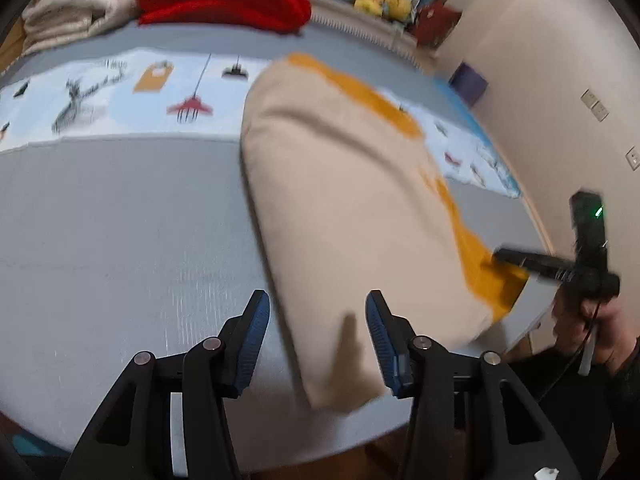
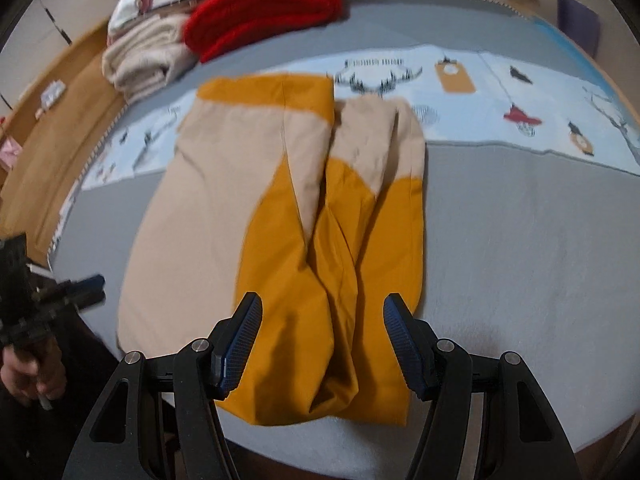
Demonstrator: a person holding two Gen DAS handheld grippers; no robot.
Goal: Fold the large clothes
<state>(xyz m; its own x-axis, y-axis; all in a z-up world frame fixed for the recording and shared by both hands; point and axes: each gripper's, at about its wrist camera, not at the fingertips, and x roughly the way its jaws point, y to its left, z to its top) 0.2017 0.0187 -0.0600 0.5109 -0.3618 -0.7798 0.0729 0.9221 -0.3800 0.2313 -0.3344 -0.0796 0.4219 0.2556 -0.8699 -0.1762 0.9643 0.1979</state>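
Note:
A beige and mustard-yellow garment [image 2: 280, 216] lies partly folded on the grey bed cover [image 2: 520, 260], its sleeves laid down the right side. In the left wrist view it [image 1: 344, 200] stretches away from me, mostly beige. My left gripper [image 1: 316, 312] is open and empty over the garment's near beige corner. My right gripper [image 2: 322, 316] is open and empty above the yellow lower end. The right gripper also shows in the left wrist view [image 1: 532, 262], at the yellow edge. The left gripper shows at the left edge of the right wrist view [image 2: 80, 286].
A red knit [image 2: 264, 8] and cream folded clothes [image 2: 148, 52] are stacked at the far side of the bed. A light blue printed strip [image 2: 520, 100] crosses the bed. A wooden floor [image 2: 52, 140] lies to the left. A wall [image 1: 540, 80] stands on the right.

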